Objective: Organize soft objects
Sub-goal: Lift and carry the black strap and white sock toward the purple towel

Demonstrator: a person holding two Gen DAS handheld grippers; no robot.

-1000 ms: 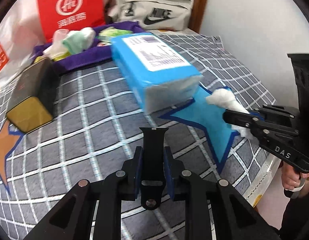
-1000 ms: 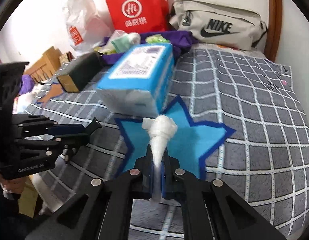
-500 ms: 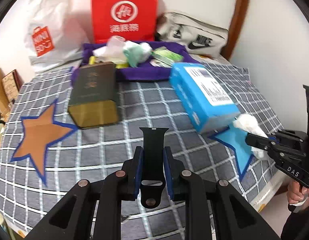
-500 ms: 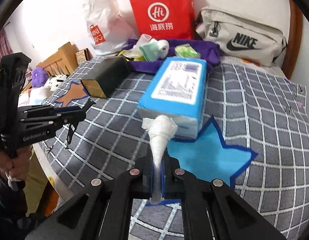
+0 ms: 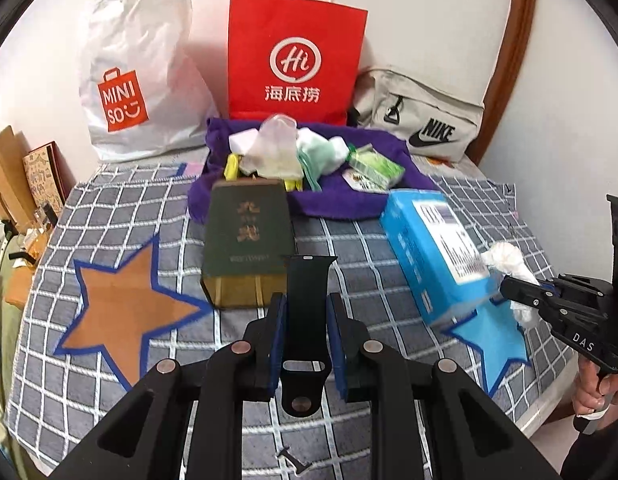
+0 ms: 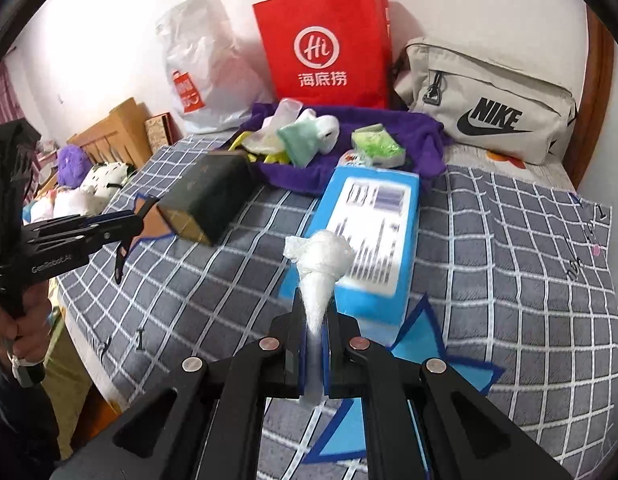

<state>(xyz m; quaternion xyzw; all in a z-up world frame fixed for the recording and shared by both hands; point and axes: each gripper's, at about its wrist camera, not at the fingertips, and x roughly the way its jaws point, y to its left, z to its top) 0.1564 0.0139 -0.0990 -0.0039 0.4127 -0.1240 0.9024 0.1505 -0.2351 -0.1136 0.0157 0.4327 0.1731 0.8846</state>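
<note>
Two grippers are clamped on soft things above a grey checked bedspread [image 5: 349, 248]: the left gripper [image 5: 307, 334] pinches a black strap [image 5: 307, 300], and the right gripper [image 6: 314, 350] grips a white plastic wad [image 6: 319, 264] by its twisted tail. The strap's lower end hangs behind the jaws, and the wad hides part of the blue box [image 6: 373, 236]. That box lies partly over a blue star [image 5: 495, 336], so the star's far points are covered. A dark green box [image 5: 247, 240] lies beside an orange star [image 5: 125, 312]. The small soft items on the purple towel [image 5: 333, 200] are jumbled and hard to tell apart. Against the white wall stand a red bag [image 5: 295, 64], a white bag [image 5: 139, 72] and a beige pouch [image 5: 425, 120].
</note>
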